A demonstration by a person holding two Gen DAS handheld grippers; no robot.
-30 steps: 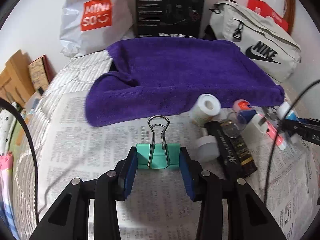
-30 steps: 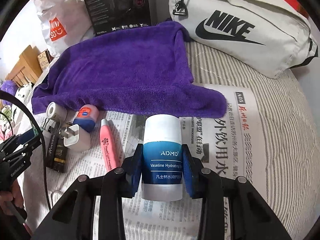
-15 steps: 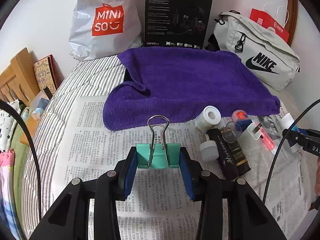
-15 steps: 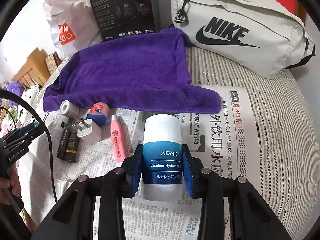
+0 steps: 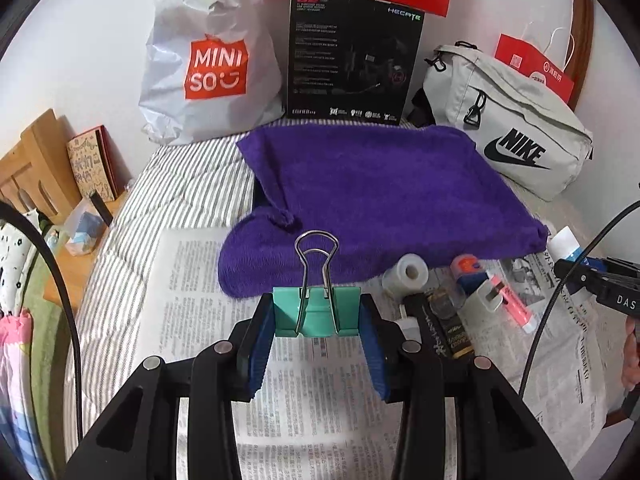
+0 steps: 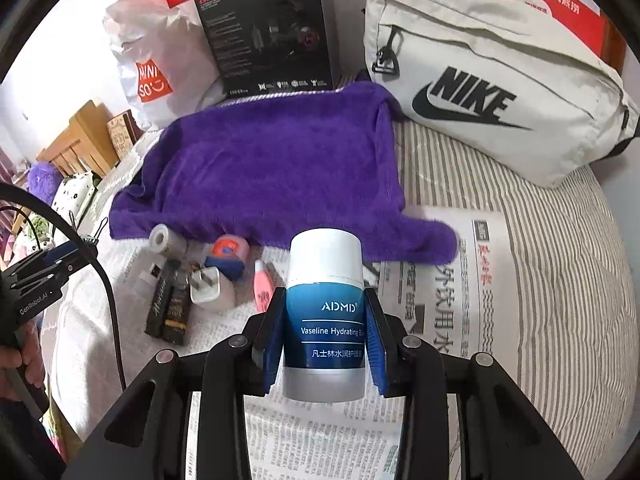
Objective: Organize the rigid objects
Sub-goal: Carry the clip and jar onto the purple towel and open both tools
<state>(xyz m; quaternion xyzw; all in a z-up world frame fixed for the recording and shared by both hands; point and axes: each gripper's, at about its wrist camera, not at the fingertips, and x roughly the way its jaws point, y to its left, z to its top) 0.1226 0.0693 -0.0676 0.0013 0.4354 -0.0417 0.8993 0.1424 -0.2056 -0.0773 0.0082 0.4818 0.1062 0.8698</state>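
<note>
Rigid objects: two are in hand, the rest lie in a cluster on the newspaper (image 5: 192, 320) spread over the striped bed, just in front of the purple terry towel (image 5: 380, 184).

Left gripper (image 5: 317, 316) is clamped on a teal metal binder clip (image 5: 316, 312), wire handles pointing up. Right gripper (image 6: 325, 334) is clamped on a blue-and-white cylindrical ADMD Vaseline balm tube (image 6: 325, 312), upright, pads on the blue label band.

Both items are off the paper, so I read this as the carry step. To do it well: keep both grips squeezed, keep the tube upright, clear the clutter before moving sideways. The clip is held by its narrow body and could pivot, so avoid jerks.

View differences: the left view shows the clip and the small white roll (image 5: 405, 274); only the right view shows the balm label and the white wall-plug charger (image 6: 211, 286) face-on.
</note>
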